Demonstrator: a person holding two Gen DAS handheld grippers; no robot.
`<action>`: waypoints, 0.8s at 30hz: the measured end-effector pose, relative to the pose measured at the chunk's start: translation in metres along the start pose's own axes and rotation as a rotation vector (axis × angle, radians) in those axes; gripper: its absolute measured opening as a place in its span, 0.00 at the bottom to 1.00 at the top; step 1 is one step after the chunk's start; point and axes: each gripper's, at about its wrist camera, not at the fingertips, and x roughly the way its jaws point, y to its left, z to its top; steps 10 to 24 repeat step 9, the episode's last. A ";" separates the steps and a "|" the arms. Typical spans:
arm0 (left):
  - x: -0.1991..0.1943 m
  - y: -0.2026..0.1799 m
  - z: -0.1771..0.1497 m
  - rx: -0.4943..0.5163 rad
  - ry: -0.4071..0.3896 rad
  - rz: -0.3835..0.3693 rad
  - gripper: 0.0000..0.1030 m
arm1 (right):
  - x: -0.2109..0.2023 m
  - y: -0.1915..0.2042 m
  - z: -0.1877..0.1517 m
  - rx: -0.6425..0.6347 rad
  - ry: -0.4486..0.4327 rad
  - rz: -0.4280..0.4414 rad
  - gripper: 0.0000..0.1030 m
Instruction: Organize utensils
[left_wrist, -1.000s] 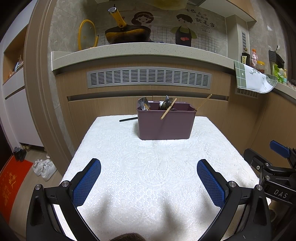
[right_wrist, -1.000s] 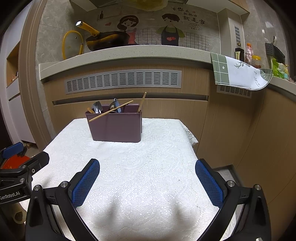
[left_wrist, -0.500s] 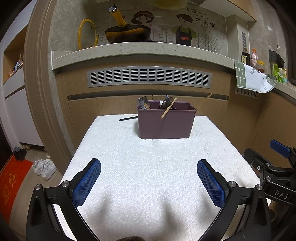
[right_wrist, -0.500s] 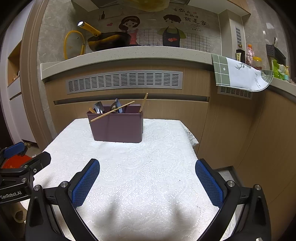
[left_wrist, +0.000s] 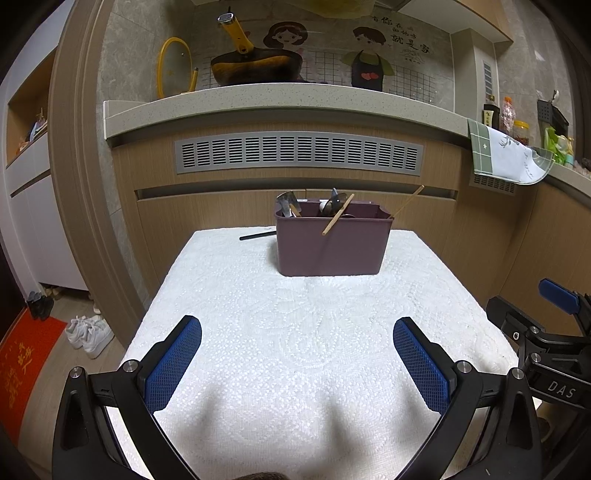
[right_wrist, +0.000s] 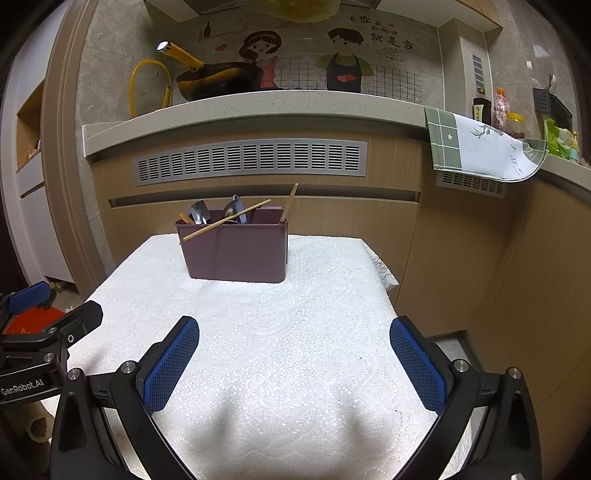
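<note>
Both blue-padded grippers, left (left_wrist: 297, 360) and right (right_wrist: 294, 360), spread wide and empty at frame bottom; maroon plastic utensil caddy (left_wrist: 333, 245) at frame centre, black stick-like utensil (left_wrist: 257, 235) lying just left; risk of nudging the loosely leaning wooden chopstick (left_wrist: 338, 215) while reaching.

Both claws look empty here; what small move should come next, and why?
Probably reach the left claw forward-left toward the black utensil lying on the white tablecloth beside the purple utensil holder: it looks like the only piece outside it, and the claw is open.
</note>
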 end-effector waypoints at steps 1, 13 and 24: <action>0.000 0.000 0.000 -0.001 0.001 0.000 1.00 | 0.000 0.000 0.000 -0.001 0.000 0.001 1.00; -0.001 0.000 -0.002 0.004 0.001 0.007 1.00 | 0.003 -0.001 -0.001 0.000 0.003 0.008 1.00; -0.001 0.000 -0.002 0.004 0.001 0.007 1.00 | 0.003 -0.001 -0.001 0.000 0.003 0.008 1.00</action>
